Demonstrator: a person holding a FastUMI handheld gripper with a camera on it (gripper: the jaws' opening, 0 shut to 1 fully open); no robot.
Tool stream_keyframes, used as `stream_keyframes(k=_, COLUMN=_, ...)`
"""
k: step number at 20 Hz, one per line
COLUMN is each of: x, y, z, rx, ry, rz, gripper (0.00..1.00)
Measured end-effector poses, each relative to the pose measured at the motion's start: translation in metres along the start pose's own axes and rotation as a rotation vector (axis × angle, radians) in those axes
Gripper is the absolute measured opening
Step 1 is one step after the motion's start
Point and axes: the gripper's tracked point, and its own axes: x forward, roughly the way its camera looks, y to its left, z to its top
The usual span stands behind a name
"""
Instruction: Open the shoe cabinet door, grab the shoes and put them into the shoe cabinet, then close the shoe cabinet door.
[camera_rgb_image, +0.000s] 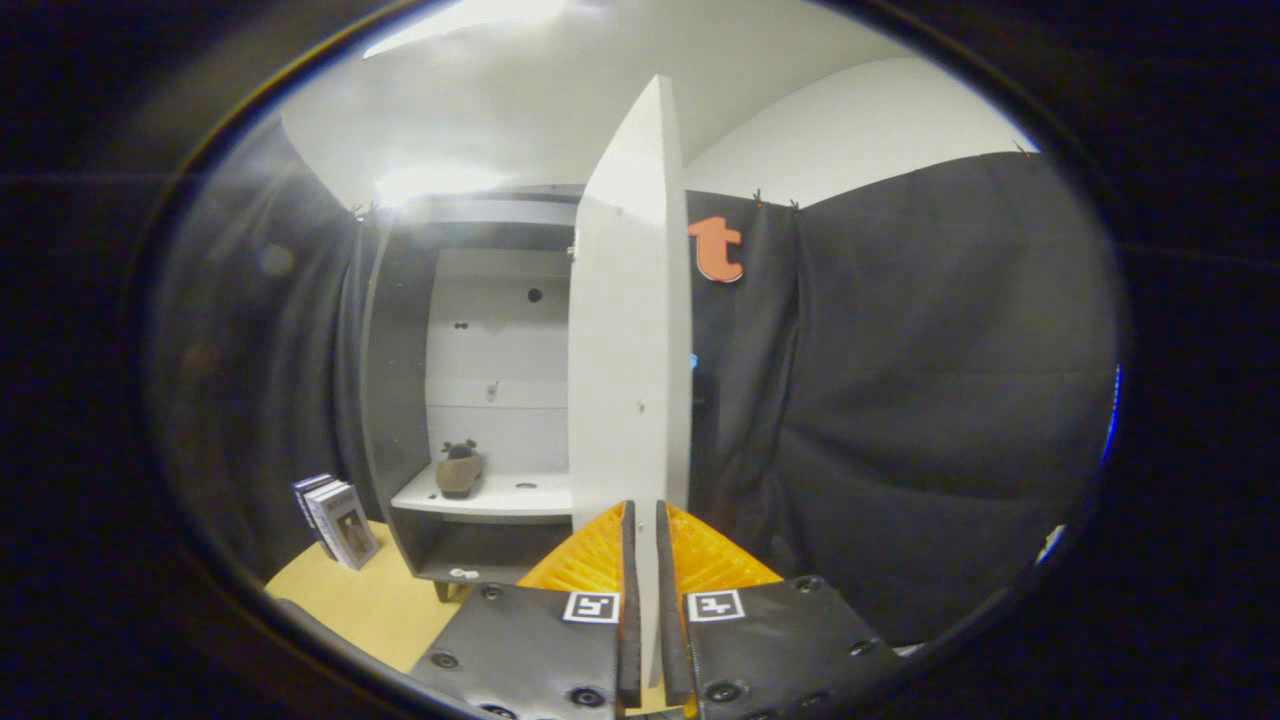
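from where i'm driving this: far left there's black cloth wall, then a little stack of books (335, 520) standing on the yellowish floor (370, 600) right by the shoe cabinet (400, 400). inside the cabinet a brown fuzzy shoe (459, 470) sits on the white shelf (500, 495), white back panel behind it. the cabinet door (630, 330) is swung open, edge-on to me, and my gripper (640, 530) is clamped on its lower edge, fingers nearly together with the door between them. more black cloth to the right, white wall above.
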Motion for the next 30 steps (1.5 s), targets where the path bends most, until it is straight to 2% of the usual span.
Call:
stream_keyframes(k=6, x=0.002, y=0.072, z=-0.075, rx=0.008, ry=0.128, rz=0.128, gripper=0.10)
stream_keyframes(k=8, x=0.005, y=0.091, z=-0.103, rx=-0.005, ry=0.175, rz=0.160, gripper=0.20)
stream_keyframes(k=10, x=0.009, y=0.109, z=-0.127, rx=-0.016, ry=0.210, rz=0.185, gripper=0.21)
stream_keyframes(k=18, x=0.022, y=0.156, z=-0.247, rx=-0.061, ry=0.433, rz=0.238, gripper=0.22)
stream_keyframes(k=25, x=0.020, y=0.173, z=-0.358, rx=-0.095, ry=0.661, rz=0.256, gripper=0.22)
stream_keyframes(k=28, x=0.027, y=0.174, z=-0.396, rx=-0.104, ry=0.728, rz=0.245, gripper=0.30)
stream_keyframes(k=30, x=0.028, y=0.173, z=-0.415, rx=-0.116, ry=0.763, rz=0.242, gripper=0.30)
